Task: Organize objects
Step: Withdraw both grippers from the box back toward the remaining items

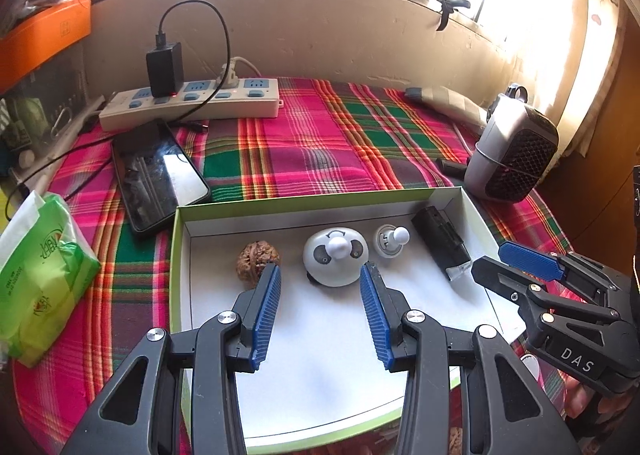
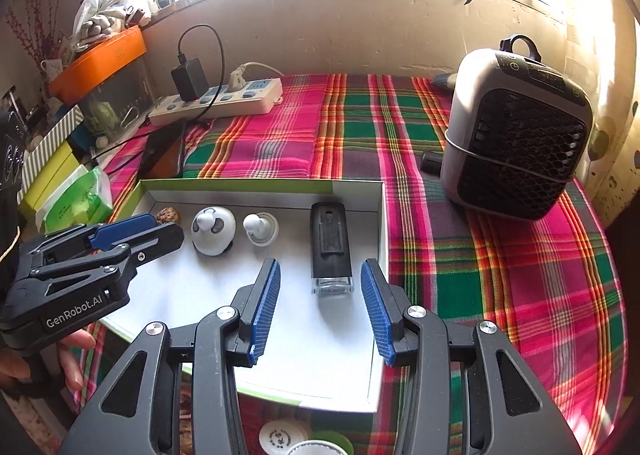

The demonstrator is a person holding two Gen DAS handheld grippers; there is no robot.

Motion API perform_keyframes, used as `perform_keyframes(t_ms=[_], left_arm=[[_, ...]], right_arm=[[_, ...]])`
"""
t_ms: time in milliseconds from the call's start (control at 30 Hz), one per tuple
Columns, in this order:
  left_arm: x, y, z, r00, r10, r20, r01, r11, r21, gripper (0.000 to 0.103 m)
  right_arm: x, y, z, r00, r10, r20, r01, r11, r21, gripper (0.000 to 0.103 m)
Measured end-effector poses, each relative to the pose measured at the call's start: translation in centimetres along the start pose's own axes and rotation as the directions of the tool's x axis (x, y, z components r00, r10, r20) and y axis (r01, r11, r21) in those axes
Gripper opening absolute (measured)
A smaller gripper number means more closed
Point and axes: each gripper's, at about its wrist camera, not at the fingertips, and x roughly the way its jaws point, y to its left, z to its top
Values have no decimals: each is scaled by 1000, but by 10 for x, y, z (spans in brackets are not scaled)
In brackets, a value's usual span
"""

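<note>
- The walnut [image 1: 258,263] sits at the left of the white box [image 1: 182,239]: light, hard, bumpy, apt to roll; I'd pinch it across its middle.
- The panda-faced dome [image 1: 335,261] comes next, knob up: smooth and slippery, so the knob is probably the best hold.
- The small white knobbed piece [image 1: 392,241] stands upright just beside it: light, and probably taken by its stem.
- The black clip light [image 2: 331,247] lies flat, long axis running from the far wall toward us, clear end nearest: stiff, best gripped across its narrow sides.
- The left gripper [image 1: 320,305] hangs open and empty over the box floor; the right gripper [image 2: 320,305] is open too, straddling the light's clear end without touching.
</note>
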Motion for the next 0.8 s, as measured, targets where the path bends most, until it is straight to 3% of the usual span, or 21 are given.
perform_keyframes(t_ms=[800], left_arm=[[-68, -2, -67, 998, 3, 61, -3, 1000, -3, 40]], right_arm=[[-57, 4, -50, 996, -4, 93, 6, 1000, -15, 44]])
